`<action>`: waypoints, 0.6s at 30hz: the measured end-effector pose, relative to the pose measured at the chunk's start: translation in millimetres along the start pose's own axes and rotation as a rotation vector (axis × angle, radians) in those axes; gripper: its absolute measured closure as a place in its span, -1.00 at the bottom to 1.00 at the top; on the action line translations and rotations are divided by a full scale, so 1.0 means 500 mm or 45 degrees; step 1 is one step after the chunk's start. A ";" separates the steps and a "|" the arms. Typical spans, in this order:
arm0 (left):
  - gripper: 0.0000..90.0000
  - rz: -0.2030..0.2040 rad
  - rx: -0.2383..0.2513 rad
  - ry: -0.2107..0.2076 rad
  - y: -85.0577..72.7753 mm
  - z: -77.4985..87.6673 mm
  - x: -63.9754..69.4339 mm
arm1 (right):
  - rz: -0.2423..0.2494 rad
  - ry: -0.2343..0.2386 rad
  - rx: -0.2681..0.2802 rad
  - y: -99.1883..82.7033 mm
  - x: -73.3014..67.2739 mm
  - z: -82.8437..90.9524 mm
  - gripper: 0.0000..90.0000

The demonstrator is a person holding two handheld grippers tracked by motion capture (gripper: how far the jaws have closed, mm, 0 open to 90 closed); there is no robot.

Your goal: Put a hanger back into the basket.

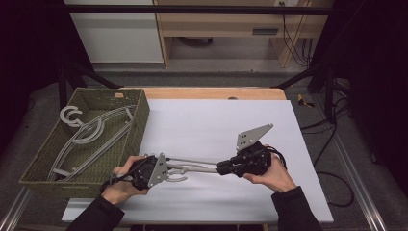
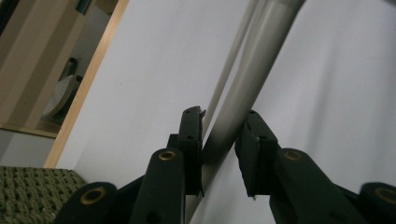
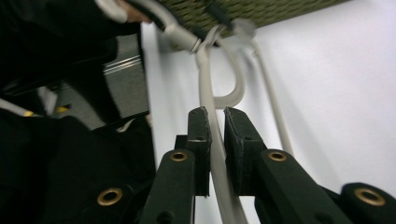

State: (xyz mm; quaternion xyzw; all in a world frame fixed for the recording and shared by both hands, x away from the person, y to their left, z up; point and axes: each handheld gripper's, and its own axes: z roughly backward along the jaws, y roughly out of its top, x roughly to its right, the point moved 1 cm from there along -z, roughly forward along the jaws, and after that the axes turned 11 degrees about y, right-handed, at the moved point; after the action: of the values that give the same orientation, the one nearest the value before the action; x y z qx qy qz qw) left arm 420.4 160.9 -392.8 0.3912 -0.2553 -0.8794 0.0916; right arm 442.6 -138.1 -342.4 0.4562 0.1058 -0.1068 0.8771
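A grey plastic clothes hanger (image 1: 195, 166) hangs level just above the white table top (image 1: 216, 120), stretched between both grippers. My left gripper (image 1: 169, 169) grips its left end near the hook. In the left gripper view the thick grey bar (image 2: 261, 46) runs between the jaws of the left gripper (image 2: 222, 121), and both pads press on it. My right gripper (image 1: 220, 168) holds the other end. In the right gripper view a thin arm of the hanger (image 3: 205, 70) is pinched between the jaws of the right gripper (image 3: 215, 114), with the hook curving beyond them.
A woven green basket (image 1: 139, 125) stands at the table's left with several more grey hangers (image 1: 91, 132) in it. Its weave also shows in the gripper views (image 2: 28, 186) (image 3: 252, 9). Wooden furniture stands behind the table, and cables (image 1: 332, 125) lie on the floor at right.
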 end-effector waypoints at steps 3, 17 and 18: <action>0.68 -0.012 -0.001 -0.026 0.003 -0.002 0.008 | 0.054 -0.105 0.078 0.003 -0.003 0.013 0.72; 0.77 0.144 0.014 -0.035 0.037 0.019 -0.011 | 0.168 -0.472 0.577 -0.014 -0.016 0.070 -0.09; 0.77 0.144 0.014 -0.035 0.037 0.019 -0.011 | 0.168 -0.472 0.577 -0.014 -0.016 0.070 -0.09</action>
State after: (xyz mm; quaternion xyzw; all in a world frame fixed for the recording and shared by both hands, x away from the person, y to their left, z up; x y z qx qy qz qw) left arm 416.5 150.7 -374.5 0.3646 -0.2832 -0.8766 0.1355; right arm 436.0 -169.9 -325.9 0.6191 -0.1126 -0.1519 0.7622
